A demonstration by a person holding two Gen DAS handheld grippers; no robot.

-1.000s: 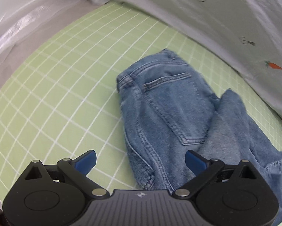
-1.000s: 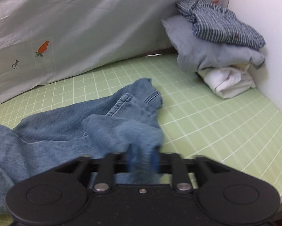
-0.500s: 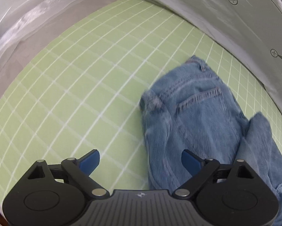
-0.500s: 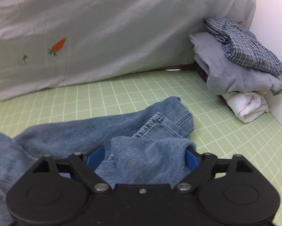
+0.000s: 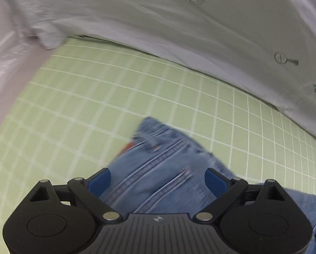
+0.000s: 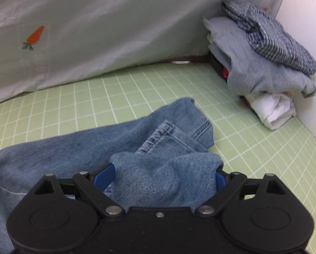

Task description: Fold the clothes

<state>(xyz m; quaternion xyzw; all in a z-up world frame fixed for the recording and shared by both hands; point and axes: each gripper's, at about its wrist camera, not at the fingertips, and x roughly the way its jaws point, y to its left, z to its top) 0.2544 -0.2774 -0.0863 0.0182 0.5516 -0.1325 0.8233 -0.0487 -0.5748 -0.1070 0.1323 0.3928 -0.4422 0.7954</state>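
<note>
My left gripper (image 5: 158, 180) and right gripper (image 6: 165, 175) pointed steeply down, jaws wide, gripping nothing, jeans (image 6: 107, 139) toward twelve o'clock.

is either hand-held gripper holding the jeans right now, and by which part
Neither. The right hand-held gripper stands open around a bunched fold of the jeans, and the left hand-held gripper is open above their waistband end.

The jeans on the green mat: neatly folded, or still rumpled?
Rumpled. In the right wrist view the jeans lie bunched on the gridded mat, one flap heaped unevenly between the open right gripper pads.
</note>
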